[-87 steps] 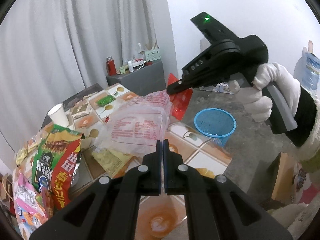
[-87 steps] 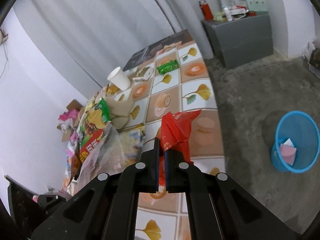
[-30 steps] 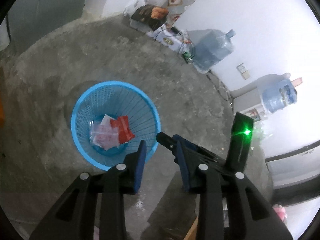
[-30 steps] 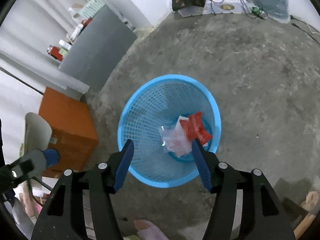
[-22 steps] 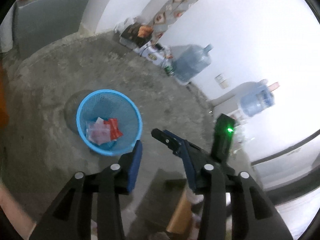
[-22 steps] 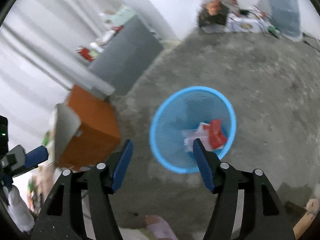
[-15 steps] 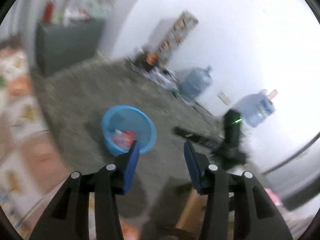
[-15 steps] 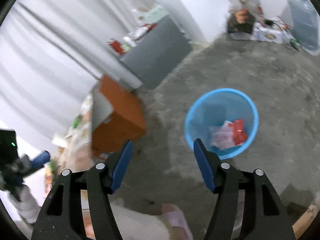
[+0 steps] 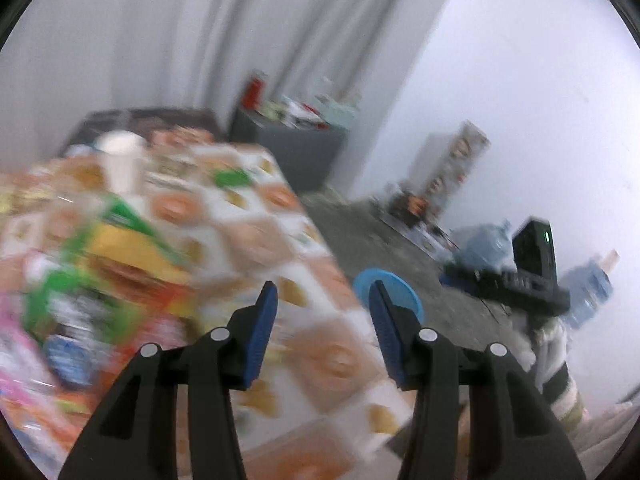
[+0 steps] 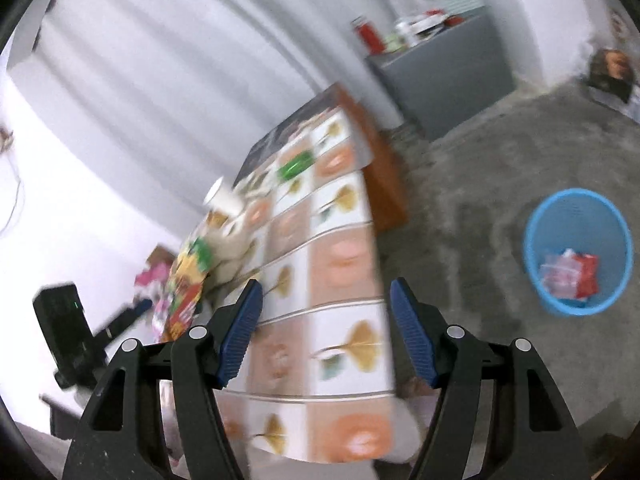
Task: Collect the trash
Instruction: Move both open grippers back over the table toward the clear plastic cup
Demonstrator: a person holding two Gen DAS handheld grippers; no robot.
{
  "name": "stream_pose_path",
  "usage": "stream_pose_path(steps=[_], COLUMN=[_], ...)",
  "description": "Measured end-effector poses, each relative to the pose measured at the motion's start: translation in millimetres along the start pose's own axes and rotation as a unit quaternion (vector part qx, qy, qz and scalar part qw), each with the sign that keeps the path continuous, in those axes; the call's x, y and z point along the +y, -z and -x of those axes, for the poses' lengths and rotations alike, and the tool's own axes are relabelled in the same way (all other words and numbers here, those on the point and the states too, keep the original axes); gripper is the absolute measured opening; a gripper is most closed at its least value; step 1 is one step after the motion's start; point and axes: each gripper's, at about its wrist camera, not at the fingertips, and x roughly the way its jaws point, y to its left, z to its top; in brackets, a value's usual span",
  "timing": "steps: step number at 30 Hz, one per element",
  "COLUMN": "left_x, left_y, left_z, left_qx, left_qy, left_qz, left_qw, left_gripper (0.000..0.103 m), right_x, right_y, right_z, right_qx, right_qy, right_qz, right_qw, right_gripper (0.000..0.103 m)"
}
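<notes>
A: How far along? The worktop (image 10: 344, 256) holds wrappers (image 9: 100, 264) around nine o'clock.

B: Partly done. The blue basket (image 10: 580, 216), three o'clock, holds two bags (image 10: 568, 272). The left claw (image 9: 322, 320) and right claw (image 10: 326, 320) are spread, empty.

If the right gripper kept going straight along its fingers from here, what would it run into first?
Most likely the patterned tabletop: the open right gripper points at bare tiles near its edge, the snack wrappers off to the side. Blur leaves depth uncertain.

A blue mesh bin (image 10: 579, 252) stands upright on the floor, holding a red wrapper (image 10: 587, 275) and a clear wrapper (image 10: 558, 272).
</notes>
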Motion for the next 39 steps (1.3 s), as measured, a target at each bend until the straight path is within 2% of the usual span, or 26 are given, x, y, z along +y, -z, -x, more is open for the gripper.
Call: stream_pose_path(steps=[2,4,7,11,12,16,21,25,39], left_x=[27,68,132,200,220,259,286,301,324], left_y=[-19,-43,-71,-93,-98,-108,-117,-118,-103], left_z=[20,36,36,9,-7,-48,-92,-113,-141], left_qx=[-0.018,-0.027,-0.011,0.033,0.056,0.097,0.129,0.142,0.165], left_qy=[-0.021,-0.040,-0.075,-0.089,-0.089,-0.114,-0.137,-0.157,-0.192], left_qz=[0.014,0.045,0.094,0.146,0.161,0.170,0.170,0.173,0.172], left_qw=[0.9995,0.9978,0.9927,0.9847,0.9813,0.9741,0.9674,0.9617,0.9520], left_gripper=[0.059,0.064,0.066,0.067,0.067,0.067,0.068,0.071,0.071], right_x=[16,34,57,76,79,88,95,98,115], right_y=[1,1,6,9,9,11,14,13,26], right_z=[-15,-34,-57,-86,-93,-119,-147,-156,-182], right_qx=[0.016,0.039,0.067,0.089,0.095,0.118,0.140,0.145,0.167], right_qy=[-0.006,-0.008,-0.005,0.019,0.026,0.042,0.060,0.068,0.092], right_qz=[0.011,0.026,0.048,0.068,0.073,0.090,0.106,0.112,0.167], right_qw=[1.000,0.999,0.997,0.994,0.993,0.988,0.983,0.981,0.967], right_gripper=[0.064,0.064,0.064,0.064,0.064,0.064,0.064,0.064,0.064])
